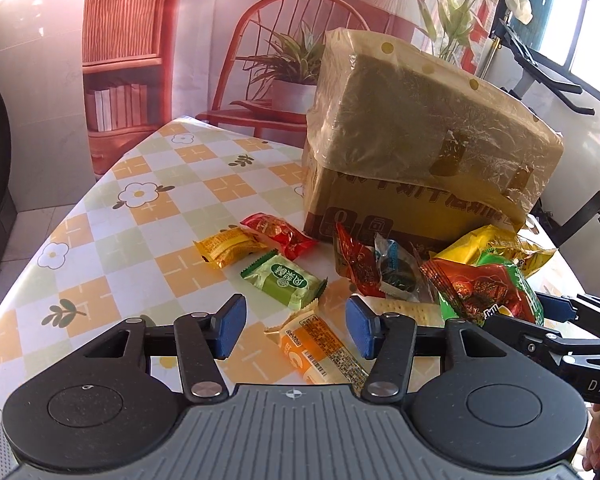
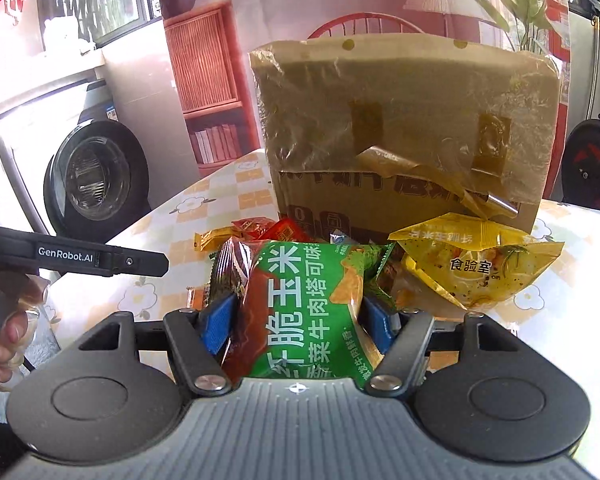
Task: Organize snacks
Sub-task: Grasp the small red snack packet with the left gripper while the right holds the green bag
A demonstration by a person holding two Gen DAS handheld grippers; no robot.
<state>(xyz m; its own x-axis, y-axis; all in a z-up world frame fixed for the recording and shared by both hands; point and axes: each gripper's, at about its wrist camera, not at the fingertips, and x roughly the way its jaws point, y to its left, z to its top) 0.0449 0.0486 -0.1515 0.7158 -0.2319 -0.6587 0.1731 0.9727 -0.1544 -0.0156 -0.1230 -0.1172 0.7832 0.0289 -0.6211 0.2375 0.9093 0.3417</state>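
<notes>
Pinching a green-and-red chip bag point(image 2: 300, 312) between its blue pads point(image 2: 216, 326), the right gripper point(image 2: 298, 326) has the packet bulging up through the middle of its jaws, the printed face filling the gap from one pad to the other. Just past its right fingertip a yellow snack bag point(image 2: 476, 264) lies on the checked tablecloth point(image 2: 172, 240), and straight ahead of the tool stands a cardboard box point(image 2: 404, 132) wrapped in clear plastic. Off to its left the other tool's black arm reaches in, held by a hand point(image 2: 4, 344) at the frame edge. The left gripper point(image 1: 296, 330) hangs with its jaws apart and nothing pressed between the pads; an orange-and-white wafer packet point(image 1: 320, 344) lies on the cloth below the gap, untouched as far as can be seen. Ahead of its fingertips sits a green packet point(image 1: 288, 280), and further ahead to the left a yellow packet point(image 1: 230, 246) beside a red packet point(image 1: 278, 234). To its right a dark red wrapper point(image 1: 358, 264) and a clear-wrapped dark biscuit point(image 1: 398, 272) lean near the box.
</notes>
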